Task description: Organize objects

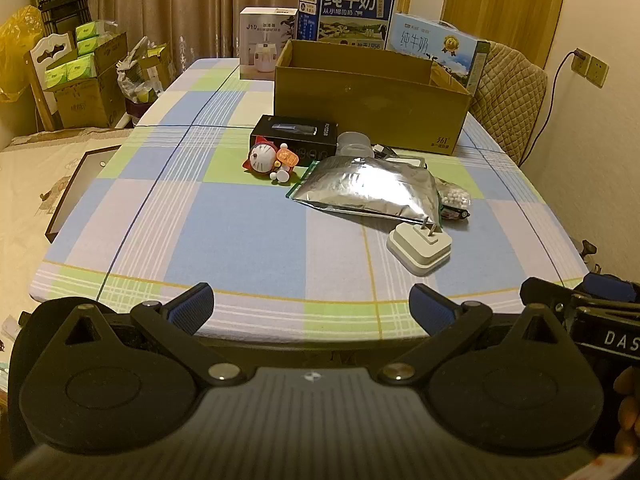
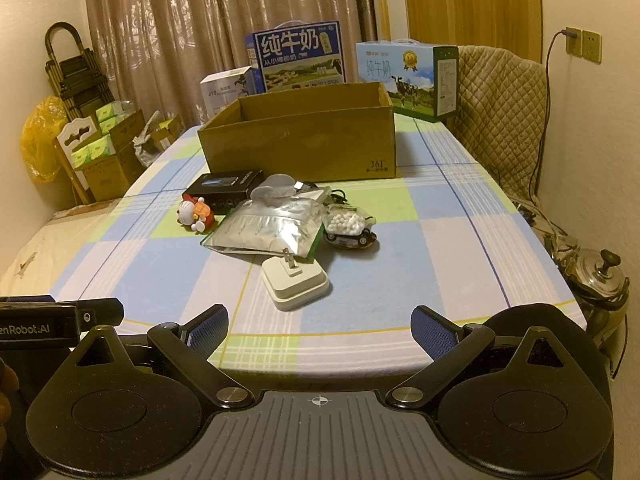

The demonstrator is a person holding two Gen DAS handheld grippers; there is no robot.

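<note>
White plug adapter (image 2: 295,282) nearest; foil pouch (image 2: 267,229) fronts cardboard box (image 2: 304,142).

Home room — curtains (image 2: 224,40), checked tablecloth (image 2: 400,264), milk cartons (image 2: 298,56), kettle (image 2: 596,276).

Both wrist views sit just behind their own claw, at the surface's (image 1: 248,236) near edge, tilted down and facing the far curtain. Left claw (image 1: 312,312) view is off left; right claw (image 2: 320,330) view off right. Shared: clutter pile, cardboard box (image 1: 372,108), milk cartons beyond it.
</note>
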